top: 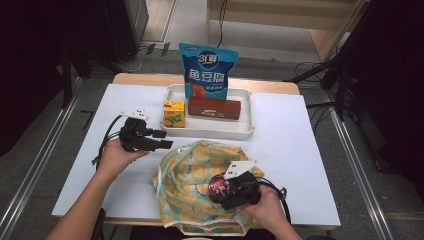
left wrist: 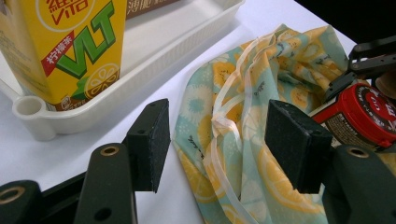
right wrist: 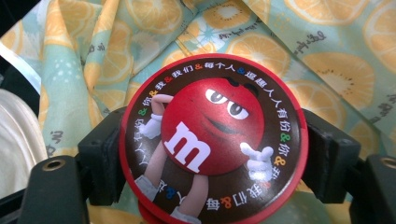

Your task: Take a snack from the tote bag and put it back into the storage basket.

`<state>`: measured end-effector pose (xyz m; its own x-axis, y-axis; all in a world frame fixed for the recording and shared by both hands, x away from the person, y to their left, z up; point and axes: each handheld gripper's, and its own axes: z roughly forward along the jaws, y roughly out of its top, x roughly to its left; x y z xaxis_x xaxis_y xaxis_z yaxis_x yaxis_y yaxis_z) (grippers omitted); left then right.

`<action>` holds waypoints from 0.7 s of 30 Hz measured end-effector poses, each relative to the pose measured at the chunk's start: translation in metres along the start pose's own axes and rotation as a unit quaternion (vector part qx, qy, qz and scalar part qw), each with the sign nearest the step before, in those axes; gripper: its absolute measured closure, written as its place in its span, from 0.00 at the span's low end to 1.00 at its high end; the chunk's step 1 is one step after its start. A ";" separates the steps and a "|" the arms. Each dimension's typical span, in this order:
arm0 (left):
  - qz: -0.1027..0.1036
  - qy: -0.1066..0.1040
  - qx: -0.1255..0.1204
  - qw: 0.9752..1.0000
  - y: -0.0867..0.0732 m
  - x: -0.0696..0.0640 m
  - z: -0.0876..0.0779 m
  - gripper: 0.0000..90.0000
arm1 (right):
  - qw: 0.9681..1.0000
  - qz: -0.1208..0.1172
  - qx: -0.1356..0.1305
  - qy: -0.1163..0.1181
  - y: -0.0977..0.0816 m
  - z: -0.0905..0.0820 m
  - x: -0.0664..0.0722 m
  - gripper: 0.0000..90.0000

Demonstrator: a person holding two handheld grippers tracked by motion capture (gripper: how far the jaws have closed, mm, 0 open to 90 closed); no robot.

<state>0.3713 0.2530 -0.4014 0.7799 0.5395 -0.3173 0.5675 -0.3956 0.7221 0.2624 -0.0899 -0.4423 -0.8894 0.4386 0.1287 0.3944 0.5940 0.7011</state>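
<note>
Right gripper view: jaws clamp the round candy tub point(right wrist: 212, 144) by its rim, over the citrus-print bag point(right wrist: 327, 56). Curved plastic, so it could squirt out sideways. Left gripper point(left wrist: 217, 140) has its jaws open beside the bag's mouth; unheld fabric may fold shut.

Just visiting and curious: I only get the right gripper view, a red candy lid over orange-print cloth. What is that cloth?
Observer: A crumpled bag lying on the white table.
Operator: What's the other claw doing?
Observer: The left claw is open, beside the bag's edge.
Operator: Anything else there?
Observer: A white tray holds a yellow drink carton, a brown box and a blue pouch.
</note>
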 end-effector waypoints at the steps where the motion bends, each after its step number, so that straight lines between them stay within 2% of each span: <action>1: -0.001 -0.001 -0.001 1.000 0.000 0.000 0.000 0.45 | 1.000 -0.005 -0.002 -0.003 0.000 -0.001 0.001 0.28; 2: -0.001 -0.001 -0.002 1.000 0.000 0.000 -0.001 0.45 | 1.000 -0.007 -0.003 -0.005 0.001 -0.002 0.000 0.28; 8: -0.003 -0.002 -0.003 1.000 0.000 0.001 -0.001 0.45 | 1.000 0.018 -0.012 0.004 0.001 -0.005 -0.006 0.29; 21: -0.004 -0.003 -0.001 1.000 -0.002 0.001 -0.001 0.45 | 0.999 0.034 -0.021 0.002 0.004 -0.011 -0.012 0.29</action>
<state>0.3705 0.2551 -0.4019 0.7771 0.5386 -0.3257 0.5724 -0.3895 0.7215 0.2727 -0.1000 -0.4333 -0.8618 0.4746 0.1790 0.4435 0.5339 0.7199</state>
